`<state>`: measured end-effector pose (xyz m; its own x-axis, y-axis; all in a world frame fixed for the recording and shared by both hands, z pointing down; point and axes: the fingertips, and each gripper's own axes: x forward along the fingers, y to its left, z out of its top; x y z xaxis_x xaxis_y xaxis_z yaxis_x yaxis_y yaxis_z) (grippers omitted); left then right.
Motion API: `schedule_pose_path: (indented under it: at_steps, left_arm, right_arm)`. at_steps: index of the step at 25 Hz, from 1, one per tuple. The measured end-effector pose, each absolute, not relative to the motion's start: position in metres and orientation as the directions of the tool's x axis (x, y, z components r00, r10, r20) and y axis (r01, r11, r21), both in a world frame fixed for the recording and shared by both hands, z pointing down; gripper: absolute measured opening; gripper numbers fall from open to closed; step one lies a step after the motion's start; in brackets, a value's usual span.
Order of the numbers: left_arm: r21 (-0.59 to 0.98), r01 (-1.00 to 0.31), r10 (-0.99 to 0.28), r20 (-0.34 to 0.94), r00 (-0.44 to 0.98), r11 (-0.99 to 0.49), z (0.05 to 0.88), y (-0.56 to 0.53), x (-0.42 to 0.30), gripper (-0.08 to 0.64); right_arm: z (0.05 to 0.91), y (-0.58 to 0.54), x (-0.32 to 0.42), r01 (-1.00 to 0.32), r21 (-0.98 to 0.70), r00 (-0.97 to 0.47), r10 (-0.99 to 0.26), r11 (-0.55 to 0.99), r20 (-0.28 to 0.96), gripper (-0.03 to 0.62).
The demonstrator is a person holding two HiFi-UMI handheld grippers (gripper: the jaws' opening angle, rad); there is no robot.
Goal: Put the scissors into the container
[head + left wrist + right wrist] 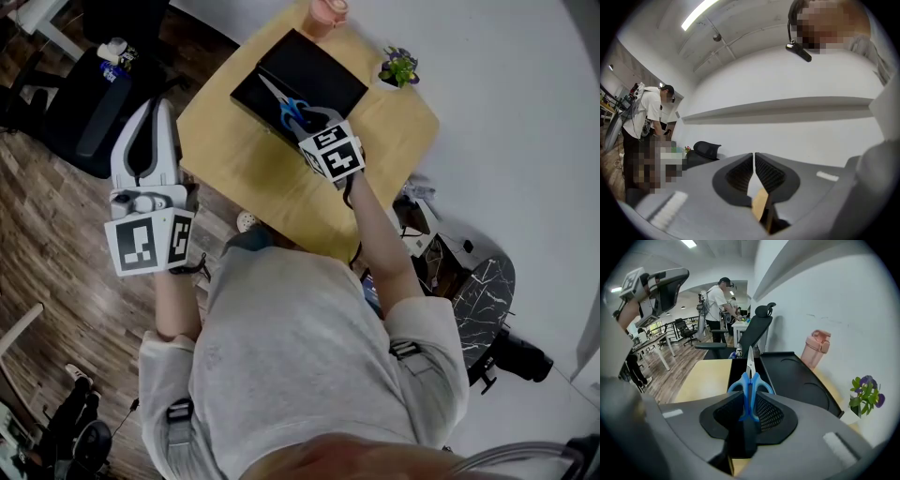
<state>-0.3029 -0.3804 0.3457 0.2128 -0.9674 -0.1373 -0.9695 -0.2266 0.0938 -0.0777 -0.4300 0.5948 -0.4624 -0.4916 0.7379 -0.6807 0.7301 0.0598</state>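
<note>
Blue-handled scissors (749, 386) with closed steel blades sit between the jaws of my right gripper (750, 401), which is shut on their handles. In the head view the scissors (289, 108) hang over the black container (300, 80) on the wooden table (253, 173), blades pointing toward the container's far left. The right gripper (314, 127) reaches over the container's near edge. My left gripper (155, 117) is raised off the table's left side, jaws shut and empty; its own view shows the left gripper (754, 161) aimed at a white wall.
A pink bottle (327, 13) stands at the table's far edge and a small potted plant (399, 67) at its right corner. A black office chair (89, 103) sits left of the table. People work at desks (717, 305) farther back in the room.
</note>
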Motion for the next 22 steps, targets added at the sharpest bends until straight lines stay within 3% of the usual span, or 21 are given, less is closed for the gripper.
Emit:
schedule_pose_path:
  at_steps: [22]
  left_arm:
    - [0.096,-0.972,-0.973,-0.108,0.206,-0.216,0.357,-0.385,-0.304,0.071]
  right_arm:
    - [0.659,-0.426,-0.073,-0.624,0.102,-0.271,-0.338,0.774,0.901,0.08]
